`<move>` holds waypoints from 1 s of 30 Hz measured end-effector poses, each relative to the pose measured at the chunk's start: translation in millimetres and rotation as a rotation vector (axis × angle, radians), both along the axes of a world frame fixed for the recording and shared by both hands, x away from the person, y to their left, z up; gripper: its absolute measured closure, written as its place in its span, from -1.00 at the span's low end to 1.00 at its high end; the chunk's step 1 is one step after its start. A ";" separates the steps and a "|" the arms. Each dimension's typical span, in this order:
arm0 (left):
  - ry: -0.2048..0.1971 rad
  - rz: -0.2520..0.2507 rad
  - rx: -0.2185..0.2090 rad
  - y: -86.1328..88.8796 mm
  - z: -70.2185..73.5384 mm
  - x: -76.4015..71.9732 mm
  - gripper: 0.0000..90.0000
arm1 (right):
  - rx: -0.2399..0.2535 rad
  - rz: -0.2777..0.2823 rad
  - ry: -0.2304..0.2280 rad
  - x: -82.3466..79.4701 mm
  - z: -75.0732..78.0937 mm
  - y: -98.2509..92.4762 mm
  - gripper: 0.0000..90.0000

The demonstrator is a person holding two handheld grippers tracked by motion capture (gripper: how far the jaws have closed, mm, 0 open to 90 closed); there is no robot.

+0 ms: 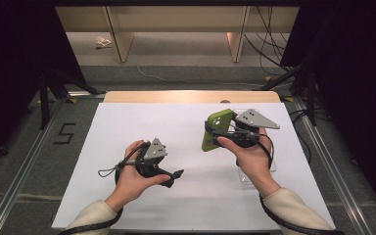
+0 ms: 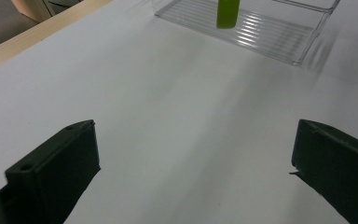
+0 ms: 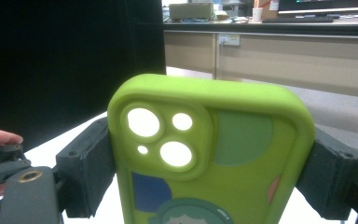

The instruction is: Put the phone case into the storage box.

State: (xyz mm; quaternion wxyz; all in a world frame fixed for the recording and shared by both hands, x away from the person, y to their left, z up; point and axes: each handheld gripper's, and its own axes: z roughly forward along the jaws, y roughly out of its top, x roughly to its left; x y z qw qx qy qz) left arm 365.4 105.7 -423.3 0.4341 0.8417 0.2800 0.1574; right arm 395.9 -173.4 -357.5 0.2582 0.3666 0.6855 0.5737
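Green phone case [image 3: 209, 154] lower end cut off by frame edge

A white table top [image 1: 142, 122] with a wooden far edge [image 1: 191, 96] stands on grey carpet [image 1: 19, 147]. Beyond it are pale wooden shelves [image 1: 176, 29], loose cables [image 1: 267, 44] and dark curtains [image 1: 10, 58].
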 end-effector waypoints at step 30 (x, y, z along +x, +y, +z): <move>-0.047 0.063 -0.009 45.3 1.3 4.1 -1.00 | -0.007 -0.058 -0.019 7.0 6.9 -18.3 -0.62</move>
